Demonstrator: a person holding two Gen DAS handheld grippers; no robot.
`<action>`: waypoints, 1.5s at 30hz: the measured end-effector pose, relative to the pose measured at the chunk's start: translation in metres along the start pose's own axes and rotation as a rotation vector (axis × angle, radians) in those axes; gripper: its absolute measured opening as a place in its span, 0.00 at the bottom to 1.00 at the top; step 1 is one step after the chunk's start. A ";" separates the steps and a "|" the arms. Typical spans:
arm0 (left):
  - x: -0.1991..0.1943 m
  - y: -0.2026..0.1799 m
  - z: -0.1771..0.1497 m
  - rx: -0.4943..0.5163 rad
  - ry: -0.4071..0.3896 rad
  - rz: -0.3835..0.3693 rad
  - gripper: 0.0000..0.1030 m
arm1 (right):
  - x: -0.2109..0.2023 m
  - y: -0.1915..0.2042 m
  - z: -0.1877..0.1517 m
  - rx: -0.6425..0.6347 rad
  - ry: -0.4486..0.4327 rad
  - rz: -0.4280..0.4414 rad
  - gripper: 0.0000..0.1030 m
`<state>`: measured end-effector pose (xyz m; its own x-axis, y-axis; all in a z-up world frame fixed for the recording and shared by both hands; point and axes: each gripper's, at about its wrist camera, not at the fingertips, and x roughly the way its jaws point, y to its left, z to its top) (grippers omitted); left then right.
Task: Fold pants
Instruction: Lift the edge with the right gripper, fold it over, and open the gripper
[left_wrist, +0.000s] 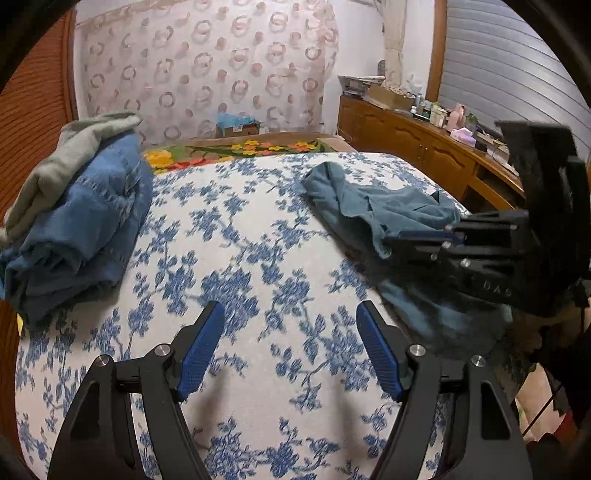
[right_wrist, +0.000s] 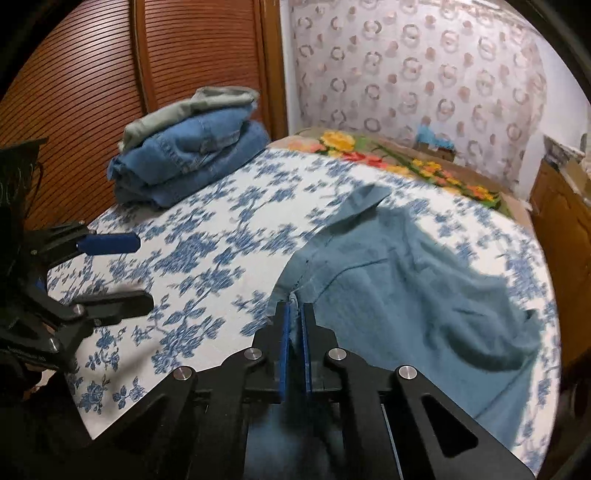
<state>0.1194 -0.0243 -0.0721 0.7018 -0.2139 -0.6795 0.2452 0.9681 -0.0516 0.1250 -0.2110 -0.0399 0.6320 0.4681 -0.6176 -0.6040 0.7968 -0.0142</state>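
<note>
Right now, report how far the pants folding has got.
Done: a folded stack sits at the bed's far corner. In hand: the right gripper is shut on the teal pants, still crumpled. The left gripper is open, empty. Left: spread and fold them.

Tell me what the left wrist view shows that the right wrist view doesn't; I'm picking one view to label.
Left wrist only: the dresser with clutter on top, and the open left gripper over bare bedsheet.
Right wrist only: the right gripper shut on an edge of the teal pants, seen close up, and the louvered wooden doors.
Both: the pile of folded clothes, the teal pants, the flowered blanket, and the patterned curtain.
</note>
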 end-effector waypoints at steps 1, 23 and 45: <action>0.001 -0.002 0.002 0.003 -0.002 -0.004 0.73 | -0.005 -0.002 0.000 0.010 -0.010 0.004 0.06; 0.013 -0.033 0.018 0.057 -0.003 -0.049 0.73 | -0.045 -0.114 0.008 0.212 -0.056 -0.244 0.05; 0.018 -0.039 0.012 0.062 0.019 -0.072 0.73 | -0.027 -0.112 0.011 0.224 -0.008 -0.336 0.21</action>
<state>0.1304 -0.0678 -0.0736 0.6679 -0.2798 -0.6896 0.3364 0.9401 -0.0557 0.1813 -0.3086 -0.0128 0.7805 0.1691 -0.6018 -0.2426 0.9692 -0.0423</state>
